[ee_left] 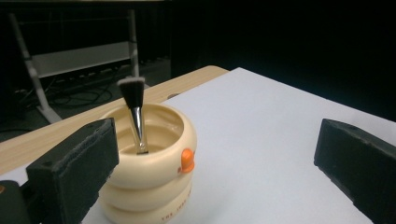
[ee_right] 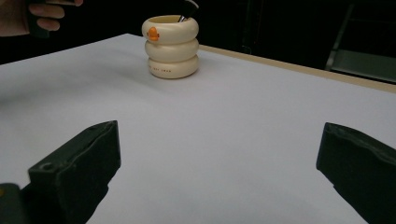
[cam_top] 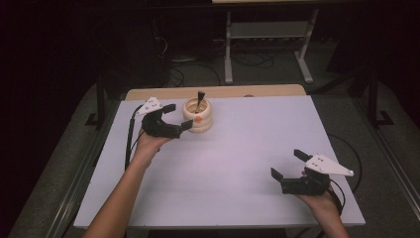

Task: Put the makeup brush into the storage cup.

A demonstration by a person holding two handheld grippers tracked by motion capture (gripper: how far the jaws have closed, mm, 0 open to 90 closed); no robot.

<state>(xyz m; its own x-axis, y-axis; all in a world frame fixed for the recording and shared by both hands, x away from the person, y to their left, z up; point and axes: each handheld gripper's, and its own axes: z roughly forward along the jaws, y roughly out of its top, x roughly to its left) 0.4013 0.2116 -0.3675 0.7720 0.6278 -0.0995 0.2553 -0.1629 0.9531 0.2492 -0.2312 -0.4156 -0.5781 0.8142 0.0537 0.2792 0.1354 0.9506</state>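
Observation:
A cream ringed holder (cam_top: 197, 116) with an orange knob stands at the back of the white table (cam_top: 237, 148); it is also in the left gripper view (ee_left: 149, 163) and the right gripper view (ee_right: 171, 46). A black-bristled brush (ee_left: 135, 109) stands upright inside it. My left gripper (cam_top: 178, 117) is open just left of the holder, its jaws wide apart and holding nothing. My right gripper (cam_top: 286, 164) is open near the table's front right, far from the holder, with bare table between its jaws.
A wooden strip (cam_top: 267, 90) runs along the table's far edge. Beyond it on the dark floor stands a metal frame (cam_top: 267, 44) among loose cables. Black rails (cam_top: 391, 158) flank both sides of the table.

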